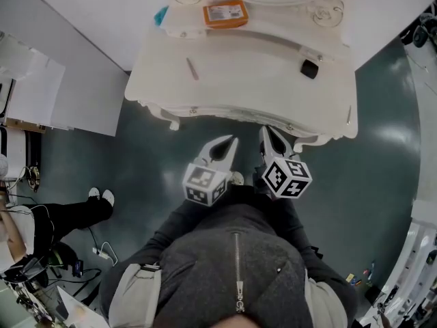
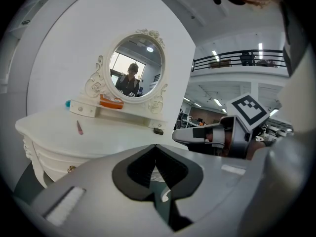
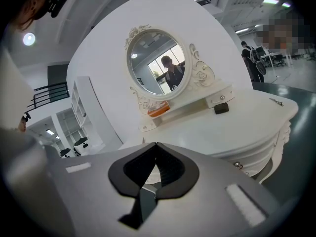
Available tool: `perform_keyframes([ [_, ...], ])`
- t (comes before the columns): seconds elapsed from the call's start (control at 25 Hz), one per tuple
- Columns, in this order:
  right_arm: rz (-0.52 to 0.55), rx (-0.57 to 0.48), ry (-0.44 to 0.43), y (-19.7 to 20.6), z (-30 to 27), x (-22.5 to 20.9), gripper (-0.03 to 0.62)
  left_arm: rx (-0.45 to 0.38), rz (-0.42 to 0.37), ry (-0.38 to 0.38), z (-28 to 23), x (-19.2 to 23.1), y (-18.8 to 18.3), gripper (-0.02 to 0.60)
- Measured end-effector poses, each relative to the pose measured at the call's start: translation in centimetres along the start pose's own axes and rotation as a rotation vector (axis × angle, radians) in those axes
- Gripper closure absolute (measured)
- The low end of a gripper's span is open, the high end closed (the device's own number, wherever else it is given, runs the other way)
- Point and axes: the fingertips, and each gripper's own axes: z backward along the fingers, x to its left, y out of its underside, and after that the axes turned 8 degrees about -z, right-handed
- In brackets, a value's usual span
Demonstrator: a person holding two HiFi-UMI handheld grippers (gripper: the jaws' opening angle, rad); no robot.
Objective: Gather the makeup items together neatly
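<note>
A white dressing table carries the makeup items. A pink stick lies on the left of its top and a small black case on the right. An orange box and a teal item rest on the back shelf. My left gripper and right gripper hover side by side just short of the table's front edge, both shut and empty. The left gripper view shows its jaws closed, with the pink stick and black case beyond. In the right gripper view the jaws meet below the black case.
An oval mirror in an ornate frame stands at the table's back. A thin pale item lies near the table's right edge. A seated person's legs and white shoes are at the left, with cables on the dark green floor.
</note>
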Motion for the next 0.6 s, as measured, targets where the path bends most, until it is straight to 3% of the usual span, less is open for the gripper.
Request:
perform_keyframes([
  [0.6,-0.056,0.011,-0.011,0.1,-1.1,-0.7,0.591,0.019,-0.018,0.034,-1.5,-0.5,-0.4,0.571],
])
